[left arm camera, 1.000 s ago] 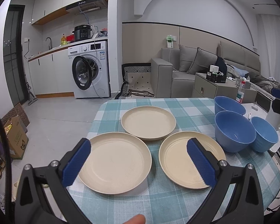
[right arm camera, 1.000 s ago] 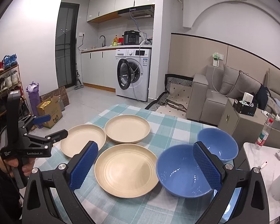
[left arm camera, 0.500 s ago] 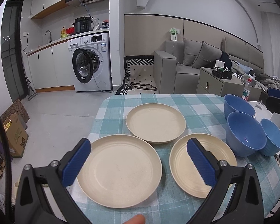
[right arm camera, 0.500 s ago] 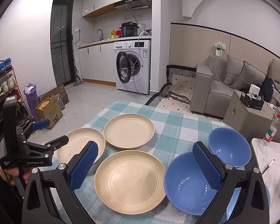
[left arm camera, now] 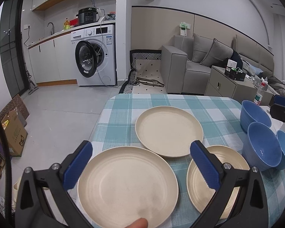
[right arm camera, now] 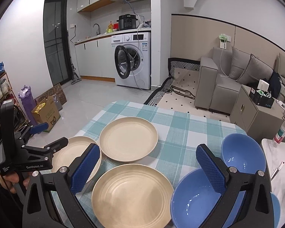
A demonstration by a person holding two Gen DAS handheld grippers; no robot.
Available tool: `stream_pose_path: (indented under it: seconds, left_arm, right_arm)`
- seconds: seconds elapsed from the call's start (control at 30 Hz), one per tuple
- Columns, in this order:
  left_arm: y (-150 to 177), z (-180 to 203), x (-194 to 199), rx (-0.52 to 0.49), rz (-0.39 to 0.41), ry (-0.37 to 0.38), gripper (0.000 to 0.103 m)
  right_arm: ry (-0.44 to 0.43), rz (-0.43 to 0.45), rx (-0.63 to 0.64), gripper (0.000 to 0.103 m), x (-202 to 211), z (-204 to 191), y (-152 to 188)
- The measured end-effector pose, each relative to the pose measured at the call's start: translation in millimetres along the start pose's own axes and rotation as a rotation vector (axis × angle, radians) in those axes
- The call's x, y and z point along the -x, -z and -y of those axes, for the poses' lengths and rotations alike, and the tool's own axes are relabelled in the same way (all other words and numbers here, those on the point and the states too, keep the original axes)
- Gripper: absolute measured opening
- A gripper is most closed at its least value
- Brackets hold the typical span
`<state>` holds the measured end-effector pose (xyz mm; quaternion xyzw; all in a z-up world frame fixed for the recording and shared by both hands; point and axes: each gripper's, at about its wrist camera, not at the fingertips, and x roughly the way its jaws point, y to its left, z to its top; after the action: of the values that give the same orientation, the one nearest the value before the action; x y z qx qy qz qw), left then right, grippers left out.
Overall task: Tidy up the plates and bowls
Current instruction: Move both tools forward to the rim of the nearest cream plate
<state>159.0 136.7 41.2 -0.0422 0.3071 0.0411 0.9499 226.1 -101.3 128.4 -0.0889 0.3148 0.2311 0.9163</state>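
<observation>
In the left wrist view, the left gripper (left arm camera: pixel 140 161) is seen at the bottom of the frame with its blue pads spread wide and nothing held between them. Under it, at lower centre, a cream plate (left arm camera: pixel 127 186) lies on the checked tablecloth (left arm camera: pixel 123 114). A second plate (left arm camera: pixel 169 131) is placed at the centre, and a third plate (left arm camera: pixel 228 171) at lower right is partly covered by the right pad. Three blue bowls (left arm camera: pixel 262 148) are grouped at the right edge. A fingertip (left arm camera: pixel 137 223) is seen at the bottom edge.

In the right wrist view, the right gripper (right arm camera: pixel 148 167) is also spread open and empty. Between its pads a plate (right arm camera: pixel 131 193) is seen at lower centre. Two bowls (right arm camera: pixel 195 199) stand at lower right. At the left edge, the left gripper (right arm camera: pixel 47 134) is held by a hand (right arm camera: pixel 11 180) over the leftmost plate.
</observation>
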Motion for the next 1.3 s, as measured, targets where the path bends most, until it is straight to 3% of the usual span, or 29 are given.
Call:
stream_pose_path:
  seconds: [0.7, 1.3]
  left_arm:
    - [-23.4, -12.4, -81.9, 0.005, -0.133, 0.009, 0.103]
    - [-34.4, -18.7, -121.6, 0.025, -0.209, 0.007, 0.103]
  right_arm:
    - [0.003, -0.141, -0.074, 0.103, -106.4, 12.4, -15.8]
    - [-0.021, -0.234, -0.165, 0.103, -168.9, 22.7, -15.9]
